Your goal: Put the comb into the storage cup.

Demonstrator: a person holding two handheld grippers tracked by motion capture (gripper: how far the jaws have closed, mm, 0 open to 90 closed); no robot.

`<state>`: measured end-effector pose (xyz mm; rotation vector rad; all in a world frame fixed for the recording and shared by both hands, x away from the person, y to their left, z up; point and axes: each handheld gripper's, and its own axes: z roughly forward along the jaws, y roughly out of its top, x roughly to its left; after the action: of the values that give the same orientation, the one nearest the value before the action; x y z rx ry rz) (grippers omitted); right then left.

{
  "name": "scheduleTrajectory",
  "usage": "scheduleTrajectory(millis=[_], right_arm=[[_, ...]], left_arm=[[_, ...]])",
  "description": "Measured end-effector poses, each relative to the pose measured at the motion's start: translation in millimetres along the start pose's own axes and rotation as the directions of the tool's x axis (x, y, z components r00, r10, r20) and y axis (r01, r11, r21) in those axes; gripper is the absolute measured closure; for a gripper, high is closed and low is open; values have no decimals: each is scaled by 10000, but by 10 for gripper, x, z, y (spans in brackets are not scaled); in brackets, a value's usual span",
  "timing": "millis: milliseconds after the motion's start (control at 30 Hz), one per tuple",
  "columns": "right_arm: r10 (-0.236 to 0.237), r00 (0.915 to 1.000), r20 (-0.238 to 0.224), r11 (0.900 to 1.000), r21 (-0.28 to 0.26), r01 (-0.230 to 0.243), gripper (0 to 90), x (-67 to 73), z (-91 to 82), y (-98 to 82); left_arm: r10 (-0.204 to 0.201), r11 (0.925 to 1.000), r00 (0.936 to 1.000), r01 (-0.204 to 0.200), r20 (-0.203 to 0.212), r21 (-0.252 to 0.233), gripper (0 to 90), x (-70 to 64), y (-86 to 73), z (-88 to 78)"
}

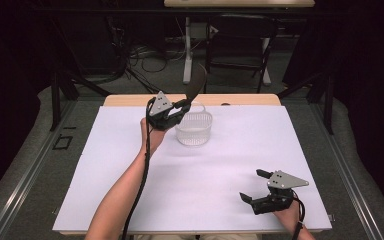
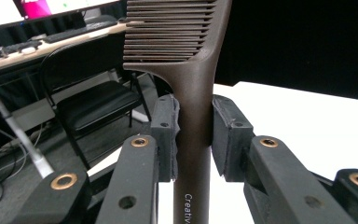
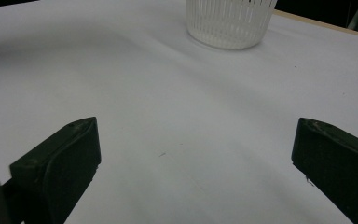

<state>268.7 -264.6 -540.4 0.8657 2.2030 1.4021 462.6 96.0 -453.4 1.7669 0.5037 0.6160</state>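
The left gripper (image 1: 180, 106) pinches the smooth, rounded handle of a dark brown plastic comb (image 2: 193, 93) between its two black padded jaws, holding it raised just above the near-left rim of the basket (image 1: 194, 128), a small round tub of clear plastic with thin upright ribs and a slim hoop handle. The comb's flat, slightly curved blade, lined with fine even teeth, sticks up and away beyond the basket. The right gripper (image 1: 254, 186) rests on the smooth white table cover (image 1: 130, 165), well apart from the basket on its near-right side, its blunt black jaws spread wide with nothing between them.
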Motion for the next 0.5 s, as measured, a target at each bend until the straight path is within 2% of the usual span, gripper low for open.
scheduleTrajectory(millis=[267, 500], right_arm=[[-7, 10000, 2, 10000, -20, 7, 10, -3, 1, -1], [1, 10000, -20, 10000, -10, -1, 10, -5, 5, -3]], left_arm=[[361, 9993, 9991, -360, 210, -60, 722, 3, -16, 39], [491, 9988, 9985, -490, 234, -44, 722, 22, -33, 54]])
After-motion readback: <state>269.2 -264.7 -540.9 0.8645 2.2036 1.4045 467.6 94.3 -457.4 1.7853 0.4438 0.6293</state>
